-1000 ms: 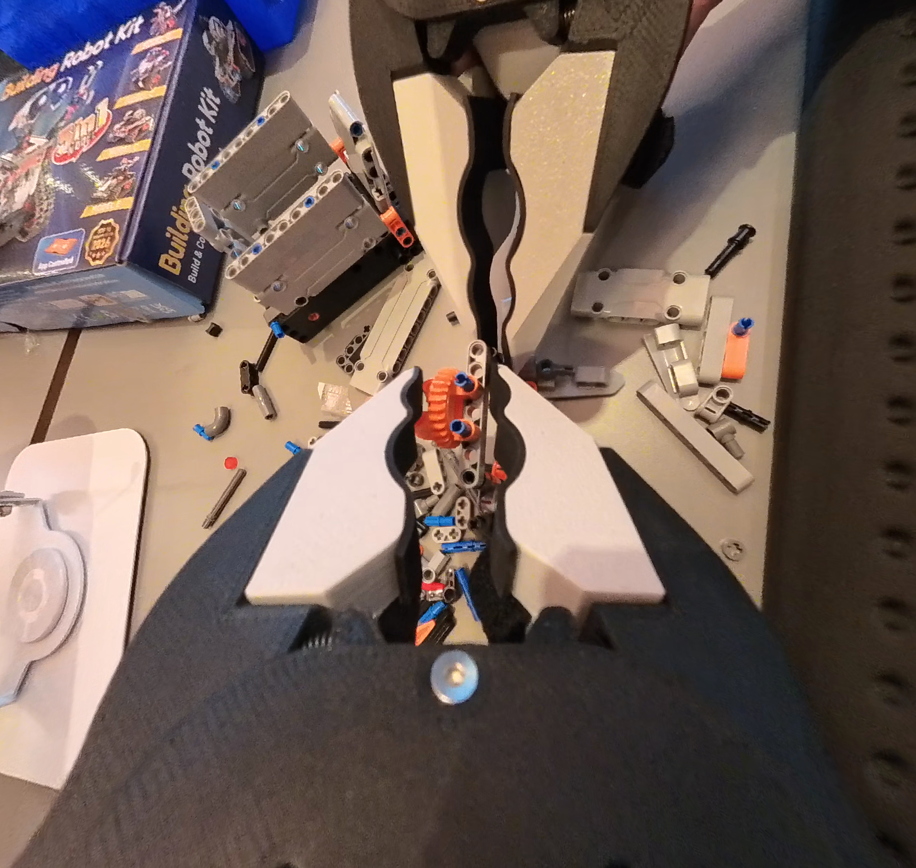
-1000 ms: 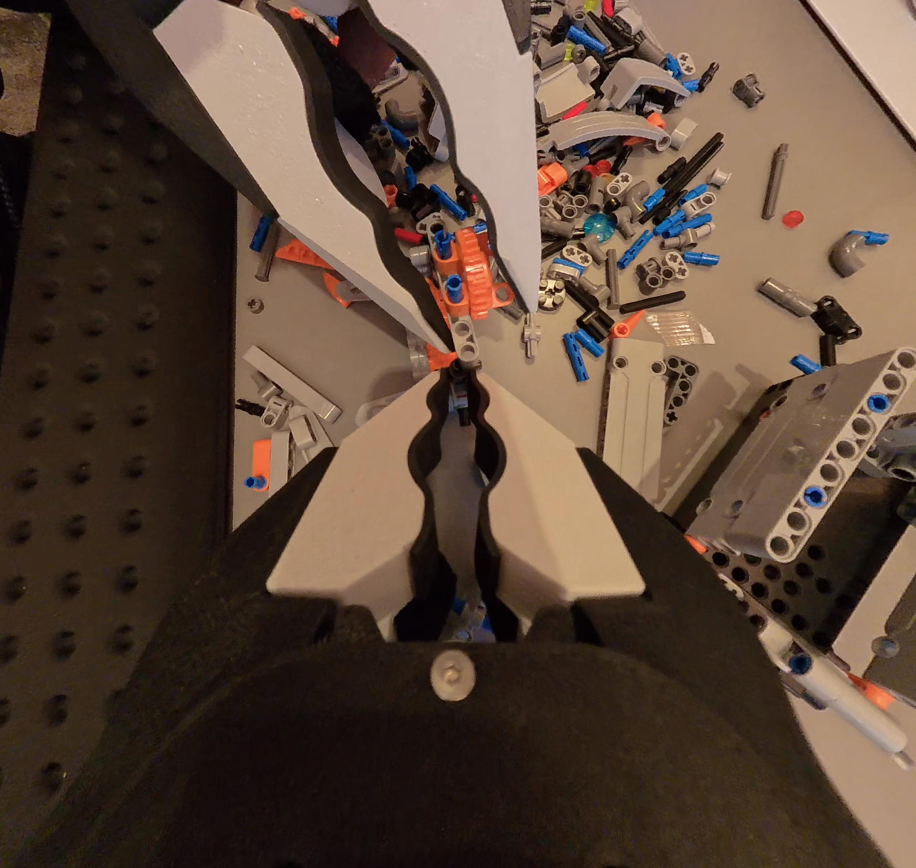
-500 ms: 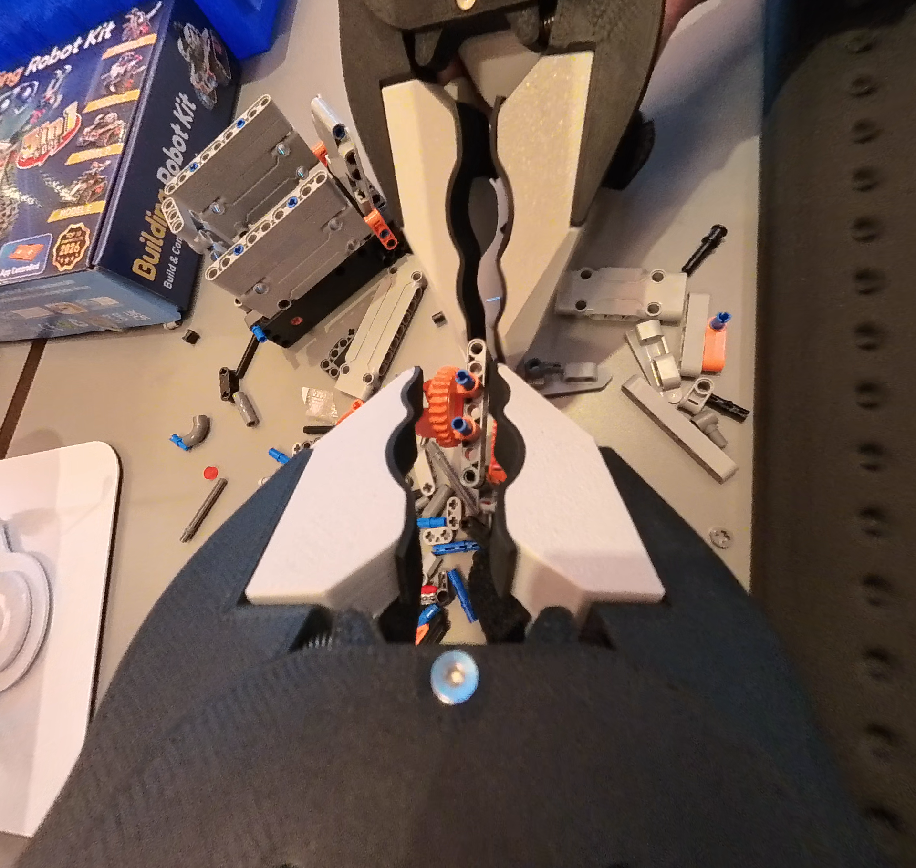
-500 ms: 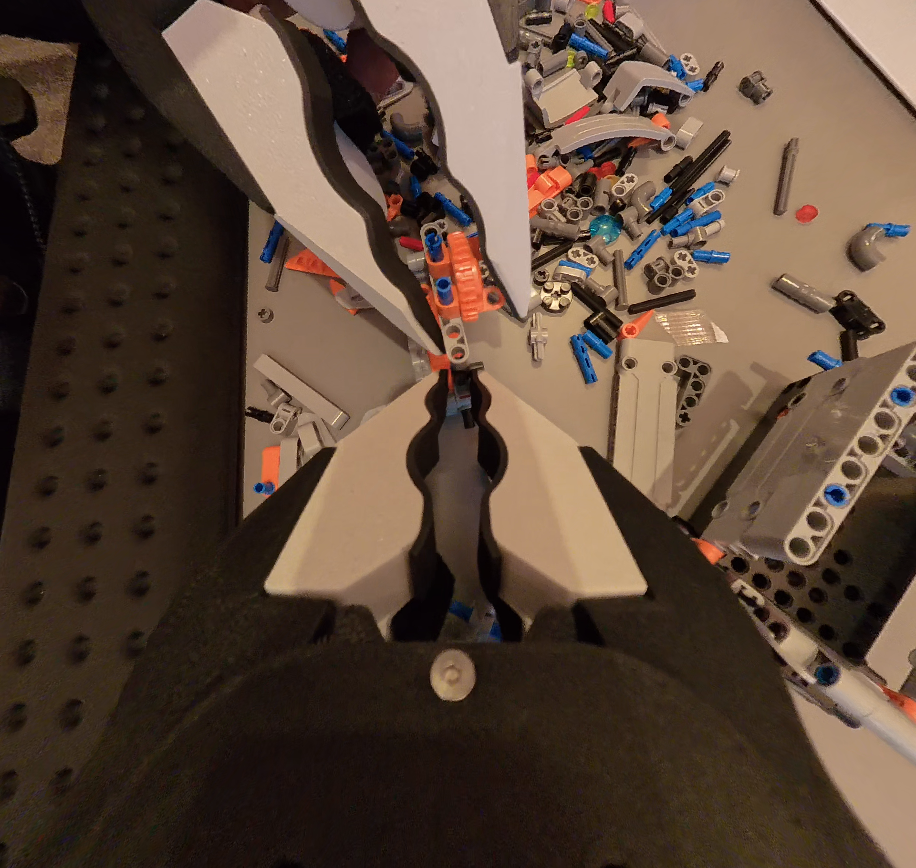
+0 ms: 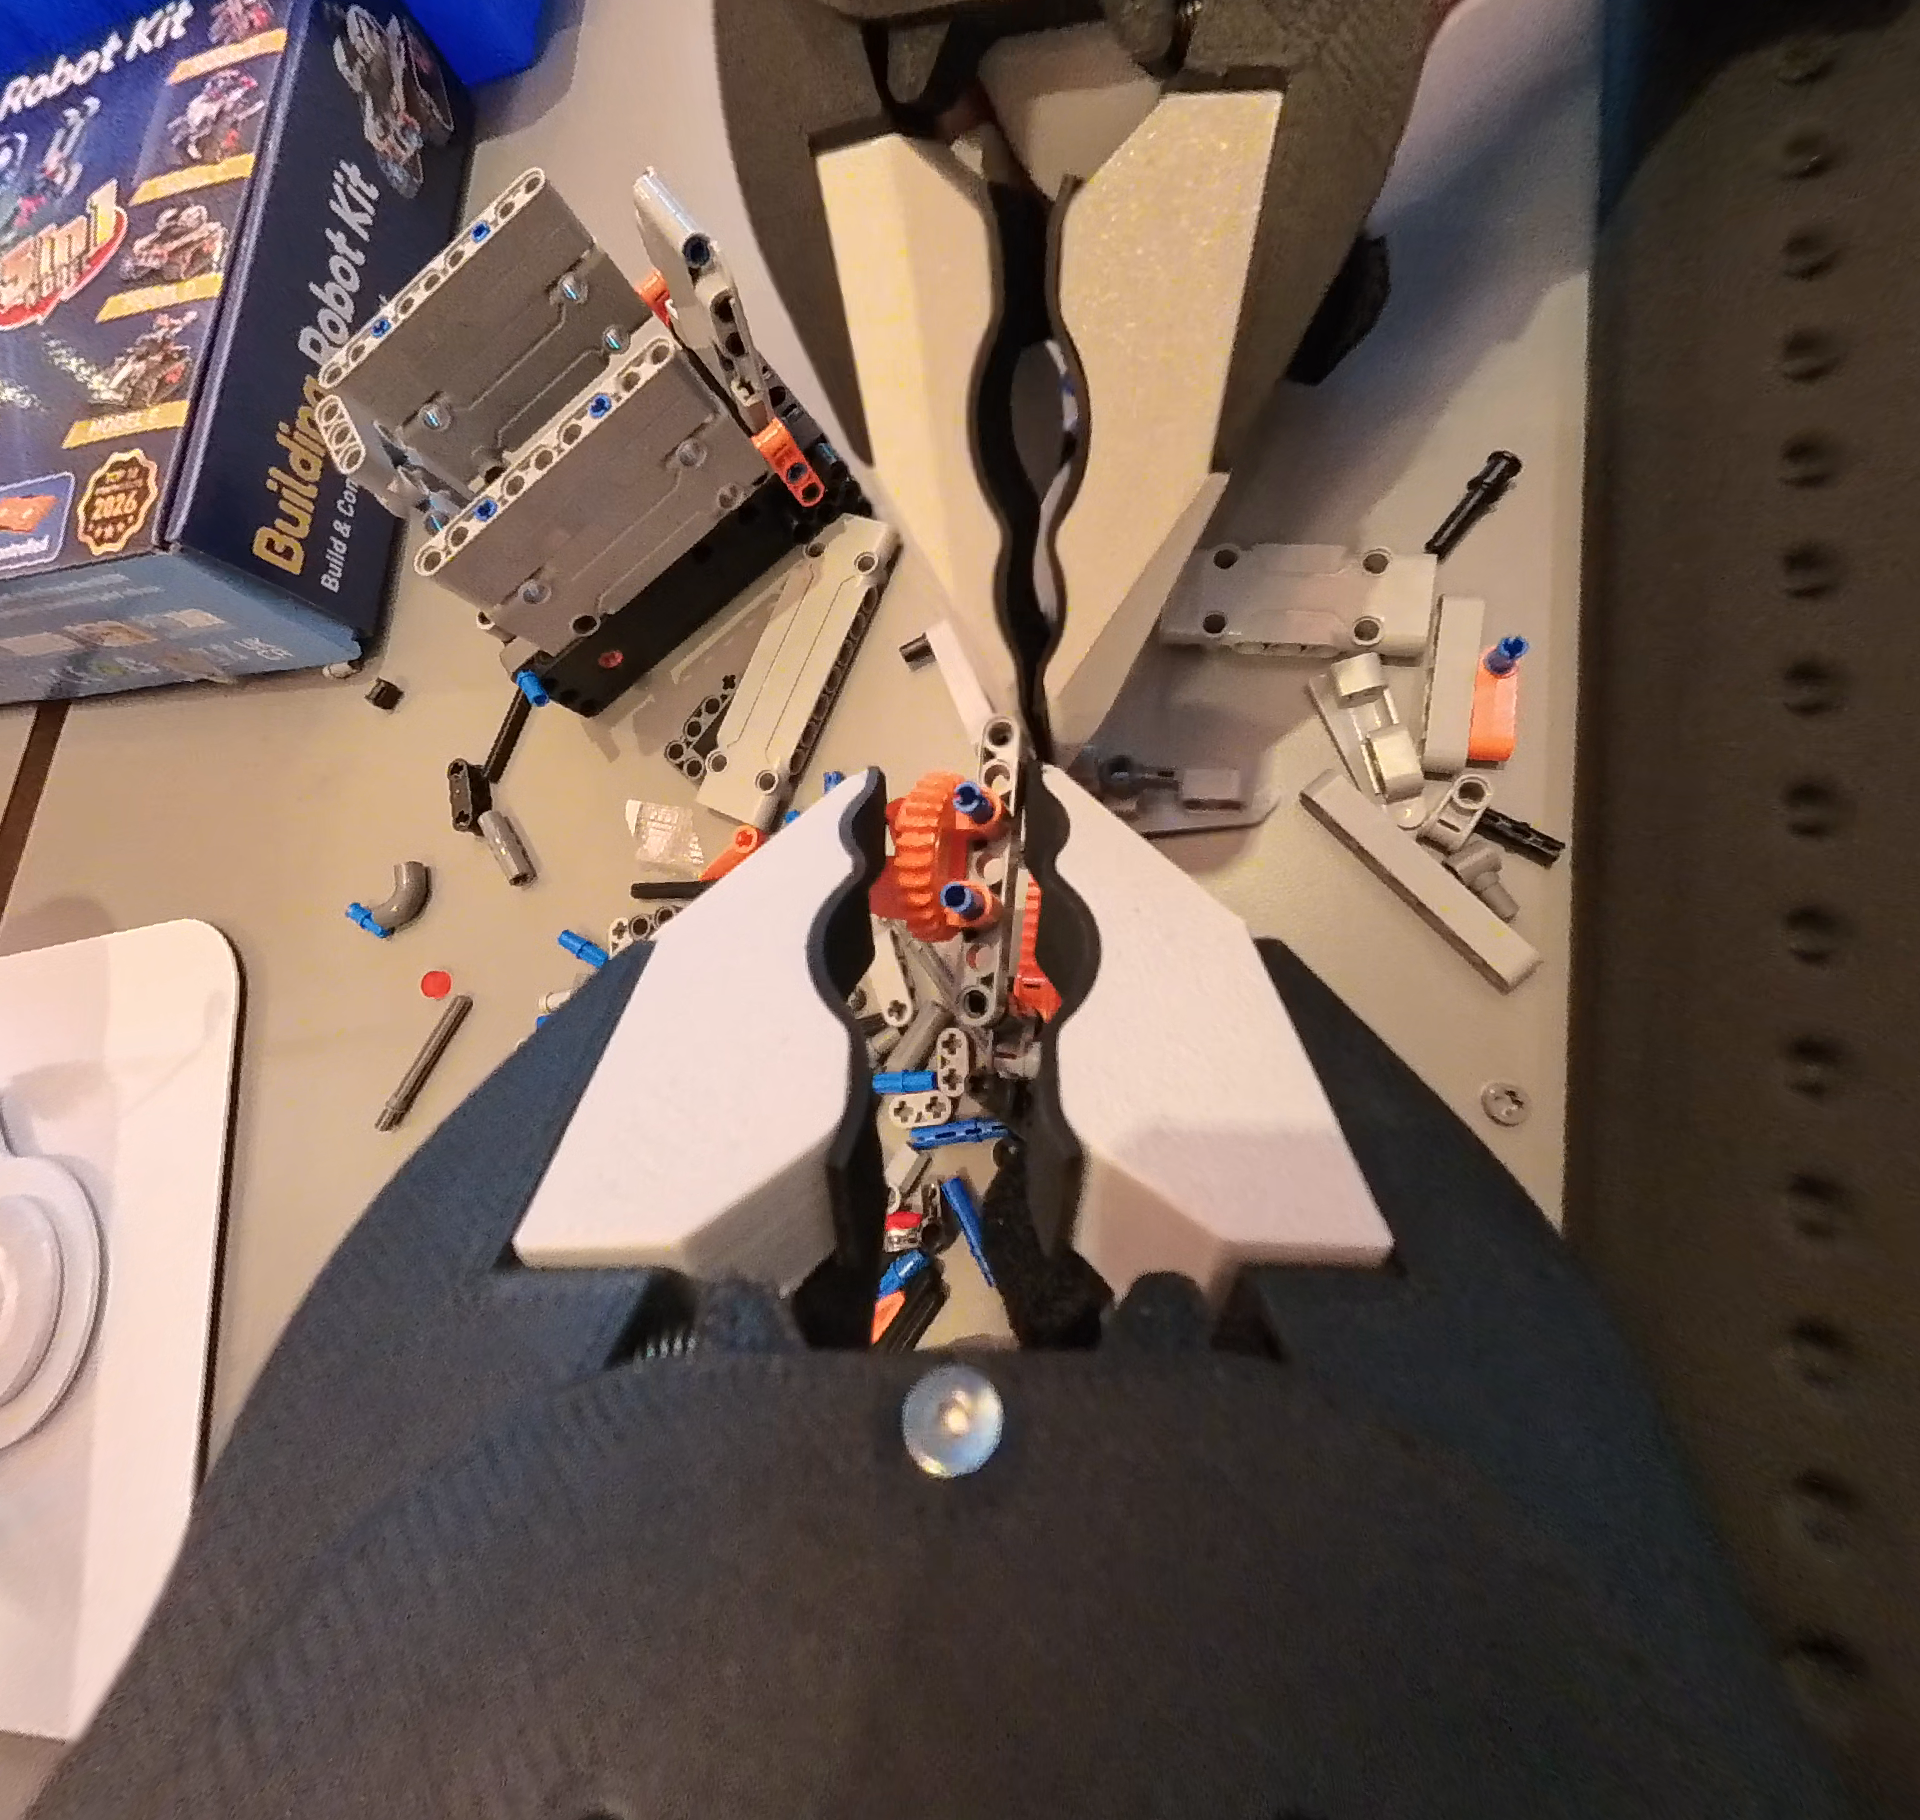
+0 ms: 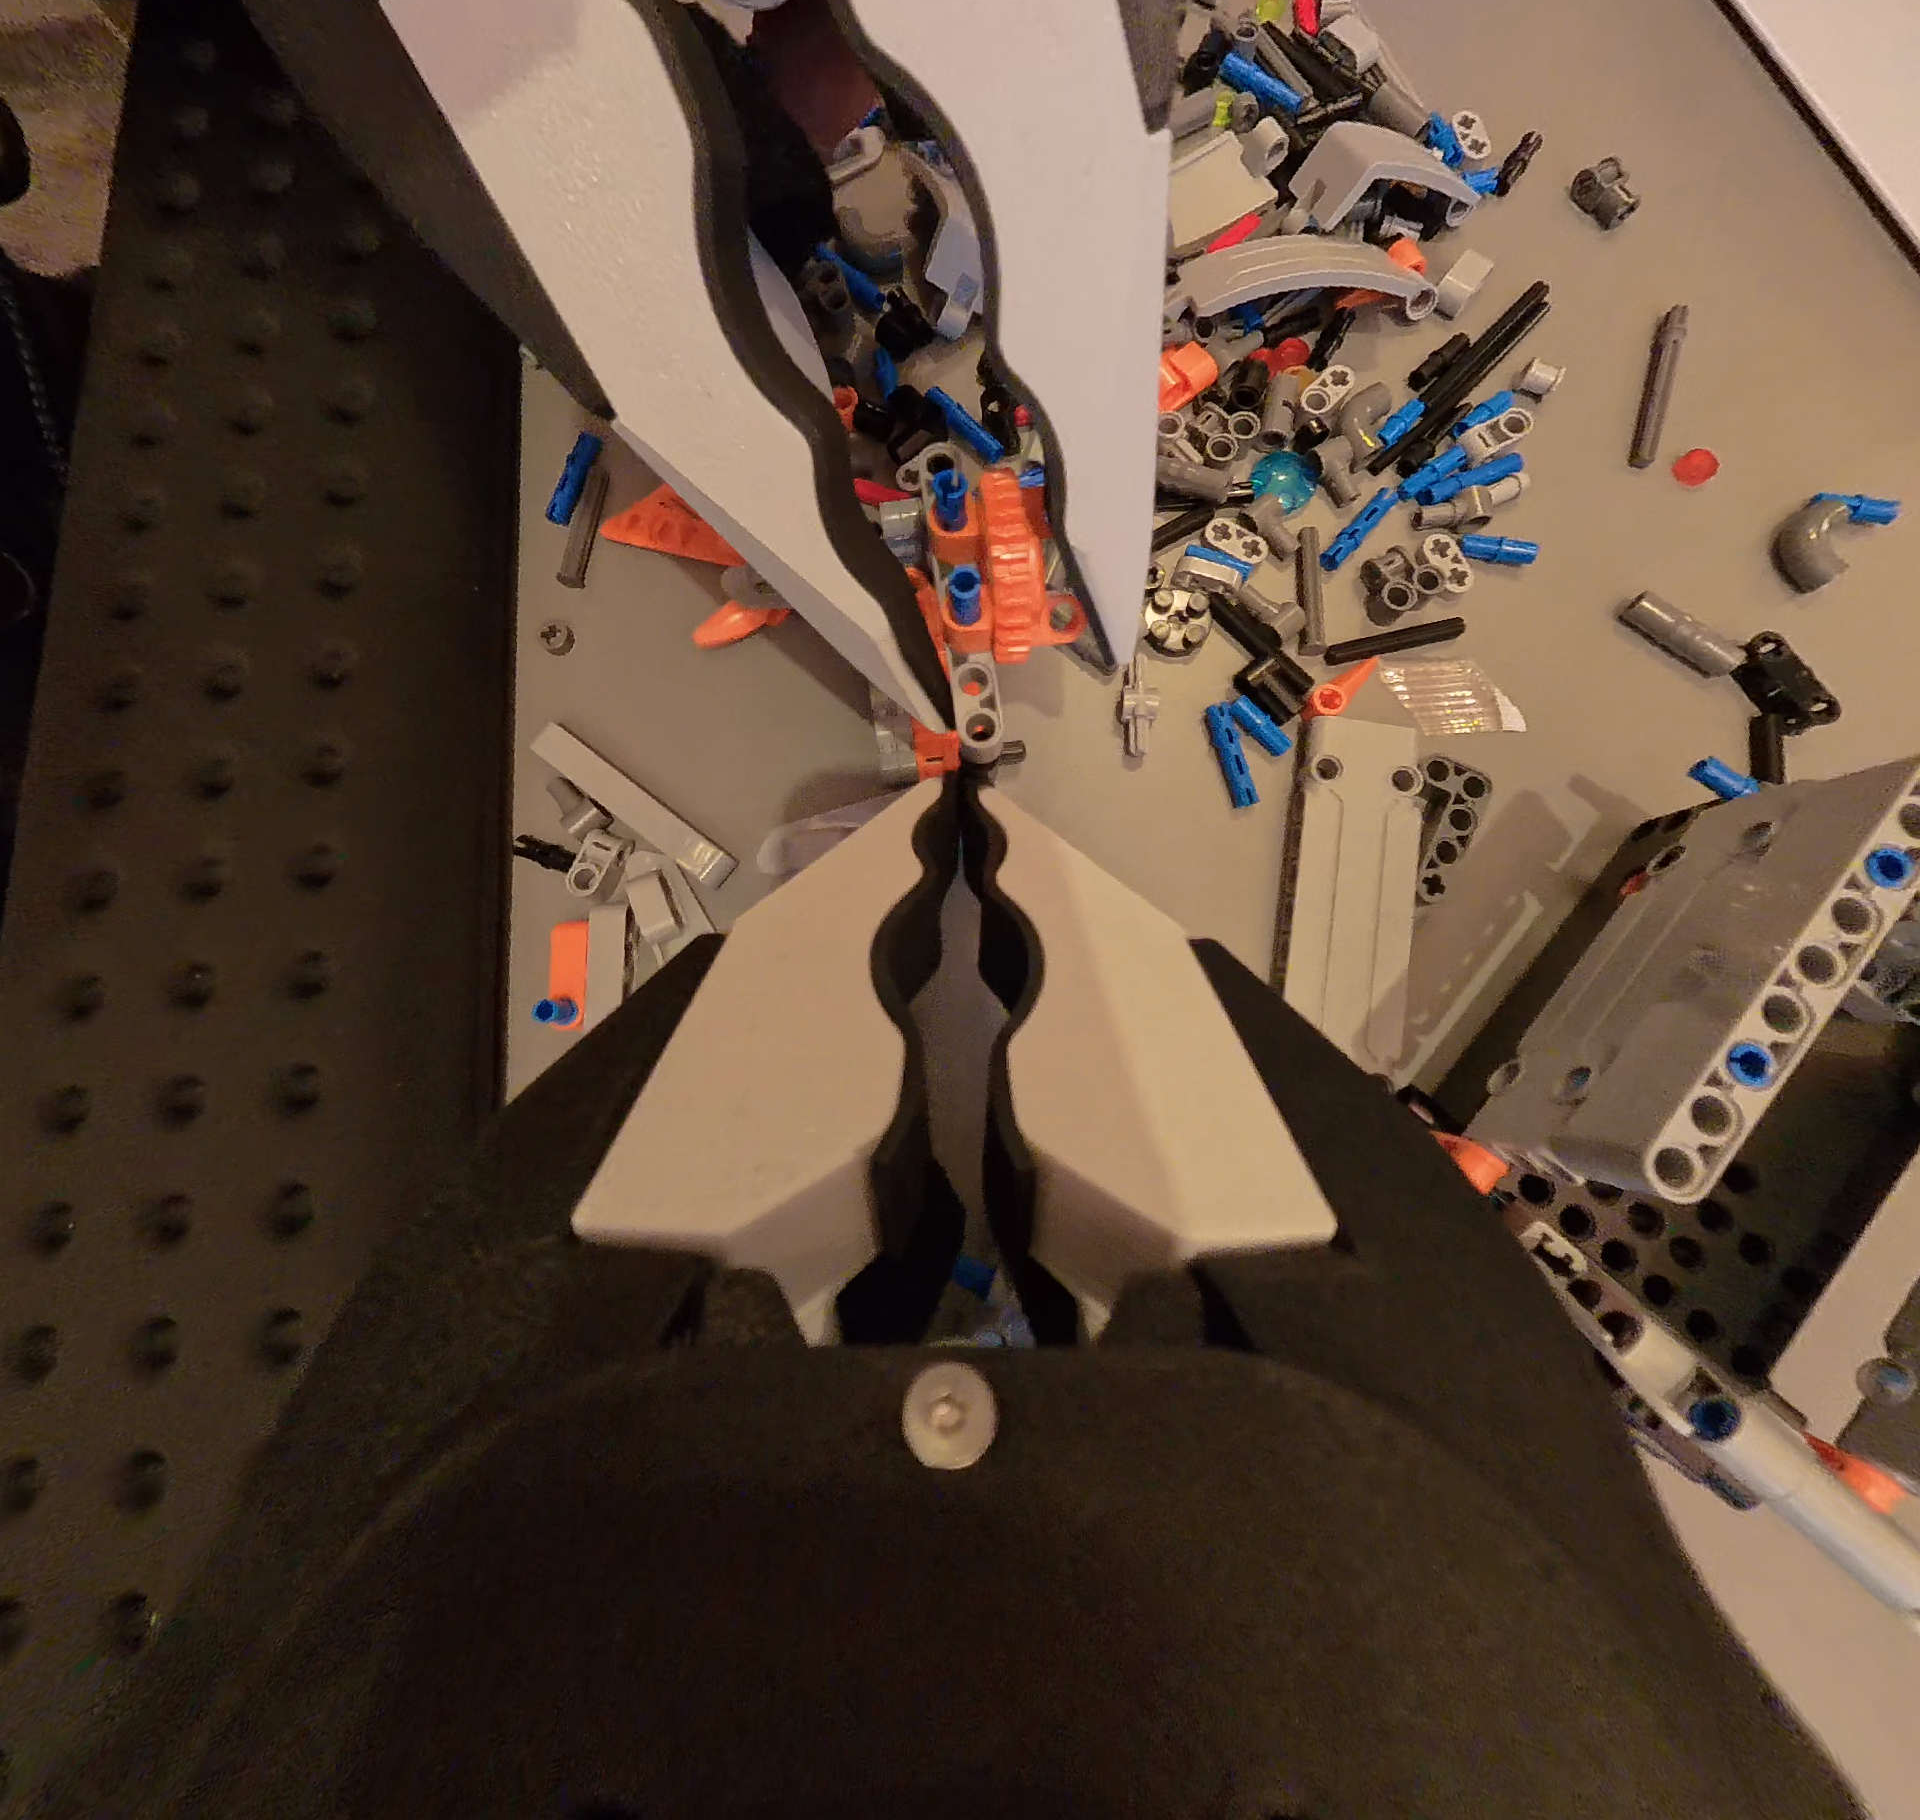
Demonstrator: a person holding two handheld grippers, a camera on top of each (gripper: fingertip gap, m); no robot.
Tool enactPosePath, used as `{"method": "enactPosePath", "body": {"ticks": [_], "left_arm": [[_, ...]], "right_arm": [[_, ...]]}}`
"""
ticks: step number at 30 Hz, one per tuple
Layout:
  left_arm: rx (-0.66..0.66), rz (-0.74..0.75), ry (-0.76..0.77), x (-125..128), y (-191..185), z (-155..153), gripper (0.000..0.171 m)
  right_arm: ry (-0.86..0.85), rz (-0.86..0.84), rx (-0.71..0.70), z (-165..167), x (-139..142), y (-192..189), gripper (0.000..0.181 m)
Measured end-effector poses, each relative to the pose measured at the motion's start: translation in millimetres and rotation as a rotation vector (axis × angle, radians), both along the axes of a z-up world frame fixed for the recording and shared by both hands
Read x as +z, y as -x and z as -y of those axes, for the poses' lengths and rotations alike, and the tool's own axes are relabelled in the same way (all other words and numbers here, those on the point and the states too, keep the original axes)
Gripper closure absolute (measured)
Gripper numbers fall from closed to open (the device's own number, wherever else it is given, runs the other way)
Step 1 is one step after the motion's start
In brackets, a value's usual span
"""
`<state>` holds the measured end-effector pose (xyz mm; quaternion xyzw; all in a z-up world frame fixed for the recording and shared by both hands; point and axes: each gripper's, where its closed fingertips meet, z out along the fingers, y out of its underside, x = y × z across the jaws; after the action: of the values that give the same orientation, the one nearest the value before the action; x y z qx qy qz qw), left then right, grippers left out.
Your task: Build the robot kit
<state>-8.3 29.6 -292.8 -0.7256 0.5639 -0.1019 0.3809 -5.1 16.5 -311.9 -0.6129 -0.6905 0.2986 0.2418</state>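
Both hand-held grippers (image 5: 951,783) (image 6: 961,783) clamped (tips nearly touching).

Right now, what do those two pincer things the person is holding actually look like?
Both look alike. The left gripper has a dark, ridged, printed-looking body with a shiny round screw head near the base, and two pale grey wedge-shaped fingers lined with wavy black edges. The right gripper has a similar dark textured body, the same screw, and pale wedge fingers with scalloped black inner faces. No cables or sleeves show.
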Motion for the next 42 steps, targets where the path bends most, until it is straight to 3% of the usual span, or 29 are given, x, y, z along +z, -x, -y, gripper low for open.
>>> {"method": "enactPosePath", "body": {"ticks": [11,18,20,23,27,30,33,42], "left_arm": [[-0.002,-0.100,-0.056,-9.2,4.8,-0.3,0.148],[0.012,-0.052,-0.004,-8.5,4.7,0.8,0.147],[0.032,-0.017,-0.026,2.8,9.3,-2.7,0.132],[0.038,0.028,0.000,14.8,19.3,2.5,0.132],[0.077,0.029,0.098,4.7,40.3,11.9,0.131],[0.090,0.015,0.145,-13.3,42.6,13.5,0.137],[0.061,-0.014,0.141,-23.2,38.3,16.4,0.160],[0.068,0.028,0.150,-23.3,35.0,17.1,0.165]], "right_arm": [[-0.030,0.019,-0.002,0.2,-1.7,2.4,0.181],[-0.015,-0.009,-0.010,-1.2,5.0,-1.5,0.181],[-0.003,-0.053,-0.028,-4.9,16.0,-2.5,0.179],[0.018,-0.099,-0.042,-6.4,27.4,-1.4,0.172],[0.030,-0.085,-0.043,-4.1,26.2,2.8,0.163],[0.015,-0.023,-0.046,-3.2,13.2,8.0,0.162],[-0.036,-0.019,-0.044,-3.8,13.2,11.9,0.174],[-0.059,0.001,-0.031,-2.8,12.0,11.7,0.175]]}}
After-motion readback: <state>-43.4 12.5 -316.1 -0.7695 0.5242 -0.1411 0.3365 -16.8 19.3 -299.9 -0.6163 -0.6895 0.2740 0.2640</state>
